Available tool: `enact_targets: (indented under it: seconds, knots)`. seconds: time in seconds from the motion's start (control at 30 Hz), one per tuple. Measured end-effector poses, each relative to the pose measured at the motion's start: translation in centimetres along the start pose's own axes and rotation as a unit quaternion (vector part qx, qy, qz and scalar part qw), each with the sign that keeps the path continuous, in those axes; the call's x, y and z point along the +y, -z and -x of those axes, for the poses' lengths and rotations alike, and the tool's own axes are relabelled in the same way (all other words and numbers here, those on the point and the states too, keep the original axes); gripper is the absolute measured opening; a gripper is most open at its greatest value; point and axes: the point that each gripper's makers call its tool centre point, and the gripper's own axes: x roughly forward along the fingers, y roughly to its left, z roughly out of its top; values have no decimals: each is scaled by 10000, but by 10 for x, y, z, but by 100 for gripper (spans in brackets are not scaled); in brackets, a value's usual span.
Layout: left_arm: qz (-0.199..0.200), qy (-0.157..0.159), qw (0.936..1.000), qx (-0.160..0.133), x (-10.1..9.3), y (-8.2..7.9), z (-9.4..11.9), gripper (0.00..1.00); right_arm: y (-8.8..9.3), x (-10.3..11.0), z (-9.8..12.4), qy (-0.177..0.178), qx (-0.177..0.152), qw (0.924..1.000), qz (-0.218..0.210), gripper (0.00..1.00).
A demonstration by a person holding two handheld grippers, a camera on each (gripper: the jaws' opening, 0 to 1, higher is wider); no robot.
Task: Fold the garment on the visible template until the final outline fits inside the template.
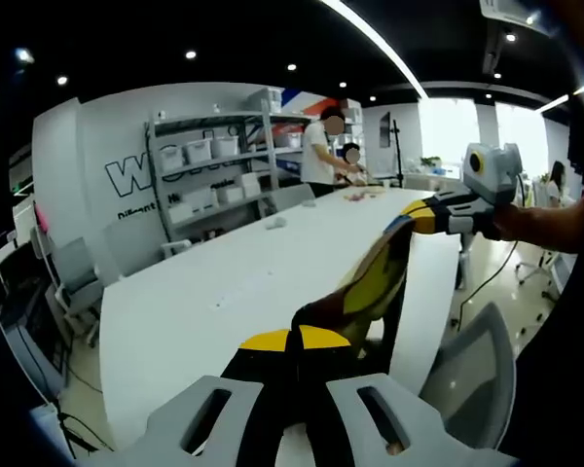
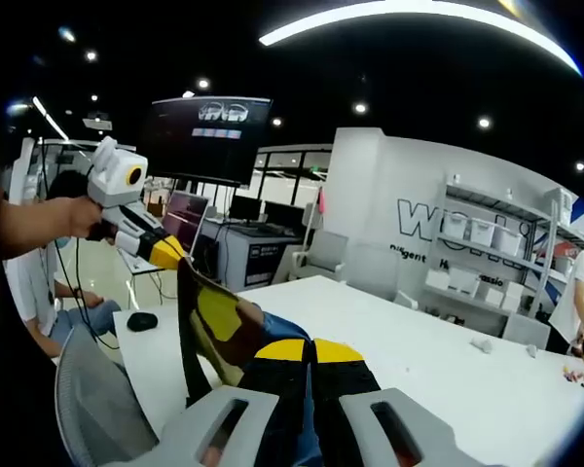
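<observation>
A dark garment [image 1: 370, 282] with yellow and blue patches hangs stretched in the air between my two grippers, above the white table [image 1: 214, 292]. In the left gripper view, my left gripper [image 1: 294, 341] is shut on one end of the cloth. The right gripper [image 1: 416, 216] comes in from the right and pinches the far end. In the right gripper view, my right gripper [image 2: 311, 350] is shut on the garment [image 2: 214, 321]. The left gripper [image 2: 170, 255], held by a hand, grips the other end higher up.
A grey mesh chair [image 1: 472, 365] [image 2: 92, 399] stands at the table's near edge. A black mouse [image 2: 142, 321] lies on the table corner [image 2: 448, 360]. Shelves with bins [image 1: 214, 165] line the wall. Two people [image 1: 321, 151] stand at the far end, where small items lie.
</observation>
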Motion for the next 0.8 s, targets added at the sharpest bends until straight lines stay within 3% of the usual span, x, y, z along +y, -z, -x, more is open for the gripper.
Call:
enact_targets:
  seconds: [0.17, 0.33, 0.47, 0.8]
  knots:
    - [-17, -26, 10000, -69, -2, -11, 5, 2, -11, 2, 1, -36, -101, 9999, -37, 0]
    - [-12, -21, 10000, -23, -2, -10, 4, 2, -10, 1, -1, -48, -108, 9999, -33, 0]
    - [37, -86, 9999, 71, 4, -2, -3, 2, -2, -3, -7, -3, -19, 10000, -13, 0]
    - [47, -152, 9998, 80, 29, -2, -31, 2, 6, -21, -30, 51, 112, 9999, 57, 0]
